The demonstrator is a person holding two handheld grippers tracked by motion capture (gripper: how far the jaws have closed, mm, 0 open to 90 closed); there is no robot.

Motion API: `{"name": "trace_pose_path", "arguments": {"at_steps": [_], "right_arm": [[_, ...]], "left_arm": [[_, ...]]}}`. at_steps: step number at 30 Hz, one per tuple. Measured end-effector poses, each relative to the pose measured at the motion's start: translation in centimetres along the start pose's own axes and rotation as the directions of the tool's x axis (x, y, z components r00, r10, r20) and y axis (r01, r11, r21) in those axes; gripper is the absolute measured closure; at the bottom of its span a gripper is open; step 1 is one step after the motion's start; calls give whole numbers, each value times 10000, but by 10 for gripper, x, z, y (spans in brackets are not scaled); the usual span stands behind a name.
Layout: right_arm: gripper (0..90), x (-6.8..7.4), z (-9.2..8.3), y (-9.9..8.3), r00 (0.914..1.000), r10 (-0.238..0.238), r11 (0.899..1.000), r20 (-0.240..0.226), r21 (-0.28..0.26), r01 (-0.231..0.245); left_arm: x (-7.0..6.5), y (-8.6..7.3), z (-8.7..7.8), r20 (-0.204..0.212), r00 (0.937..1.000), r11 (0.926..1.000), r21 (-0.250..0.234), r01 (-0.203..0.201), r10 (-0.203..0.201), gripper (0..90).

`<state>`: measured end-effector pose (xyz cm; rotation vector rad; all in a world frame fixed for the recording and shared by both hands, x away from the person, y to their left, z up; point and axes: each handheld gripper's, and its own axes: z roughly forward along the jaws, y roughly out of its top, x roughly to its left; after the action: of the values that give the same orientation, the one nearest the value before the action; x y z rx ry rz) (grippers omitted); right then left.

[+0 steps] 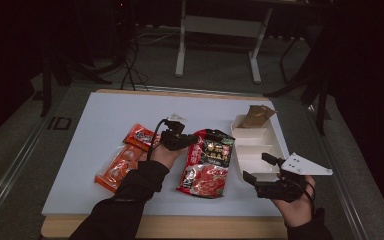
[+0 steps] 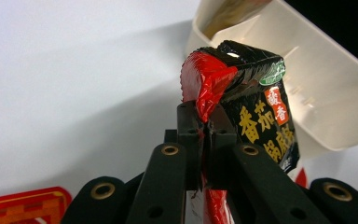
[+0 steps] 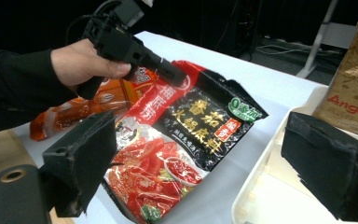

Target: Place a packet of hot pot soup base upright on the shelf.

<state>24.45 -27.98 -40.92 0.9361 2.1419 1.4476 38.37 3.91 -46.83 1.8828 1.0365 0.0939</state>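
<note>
A red-and-black sauce packet (image 1: 207,162) lies in the middle of the white board, its far left edge lifted. My left gripper (image 1: 187,142) is shut on that edge. In the left gripper view the jaws (image 2: 204,126) pinch the red rim of the packet (image 2: 256,107), which bends over them. The right gripper view shows the packet (image 3: 186,135) with its near end resting on the board and the left gripper (image 3: 179,77) at its top edge. My right gripper (image 1: 258,168) stands open at the near end of the white tray (image 1: 275,145), nothing between its pads (image 3: 81,158).
The white tray (image 3: 265,196) has several compartments; a brown packet (image 1: 256,116) sits in its far end. Two orange packets (image 1: 140,135) (image 1: 117,167) lie left of the left hand. The board's wooden front edge (image 1: 180,227) is close to both forearms.
</note>
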Motion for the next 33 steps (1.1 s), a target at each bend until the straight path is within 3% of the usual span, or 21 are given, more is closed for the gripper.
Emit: {"name": "trace_pose_path", "arguments": {"at_steps": [10,14,16,25,33], "right_arm": [[111,-4,-2,0,9999,52,9998,146,167,-55],[112,-5,0,2,9999,162,9994,22,294,-163],[133,-5,0,3,9999,138,9995,-30,271,-137],[138,-10,7,6,9998,192,9991,-83,391,-189],[157,-12,21,17,9998,144,9982,-133,587,-136]], "left_arm": [[-24,4,-24,675,9959,9962,-681,-551,597,875],[-32,3,-34,945,9894,9873,-1253,-977,1099,875],[-36,2,-38,858,9885,9837,-1411,-1116,1244,875],[-36,6,-51,1516,9855,9818,-1840,-473,759,875],[-42,12,-55,2270,9710,9729,-2303,-213,750,874]]}}
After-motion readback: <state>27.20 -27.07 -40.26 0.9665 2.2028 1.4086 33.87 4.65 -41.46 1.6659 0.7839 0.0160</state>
